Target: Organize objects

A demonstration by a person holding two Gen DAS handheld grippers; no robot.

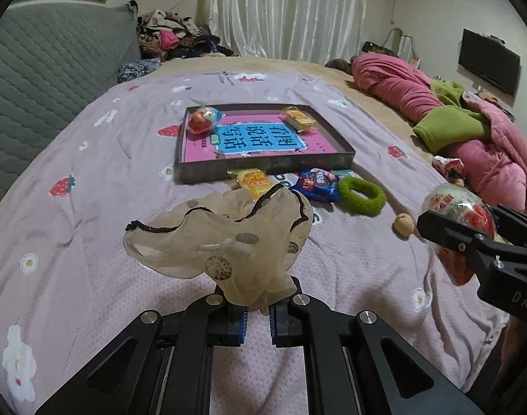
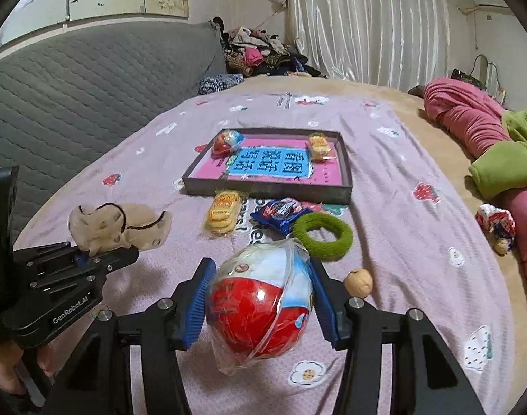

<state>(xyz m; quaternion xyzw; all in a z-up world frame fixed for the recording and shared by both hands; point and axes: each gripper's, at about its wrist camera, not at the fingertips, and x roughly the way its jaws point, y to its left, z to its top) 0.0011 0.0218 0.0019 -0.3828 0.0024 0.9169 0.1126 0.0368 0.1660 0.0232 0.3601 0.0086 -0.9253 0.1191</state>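
My left gripper [image 1: 256,314] is shut on a beige sheer scrunchie [image 1: 222,238] with black trim, lifted above the bedspread; in the right wrist view the scrunchie [image 2: 118,230] shows at the left. My right gripper [image 2: 260,306] is shut on a red-and-white toy egg [image 2: 260,307] in clear wrap, held off the bed; the egg [image 1: 460,214] appears at the right of the left wrist view. Ahead lies a dark shallow box [image 1: 263,167] with a pink book inside, plus another egg [image 1: 203,119] and a yellow snack pack [image 1: 299,119].
Before the box lie a yellow snack pack [image 2: 223,214], a blue snack pack [image 2: 280,214], a green fuzzy ring [image 2: 324,237] and a walnut [image 2: 358,282]. Pink and green blankets [image 2: 498,159] pile at the right. A grey headboard [image 2: 73,97] and clothes heap [image 2: 260,52] stand behind.
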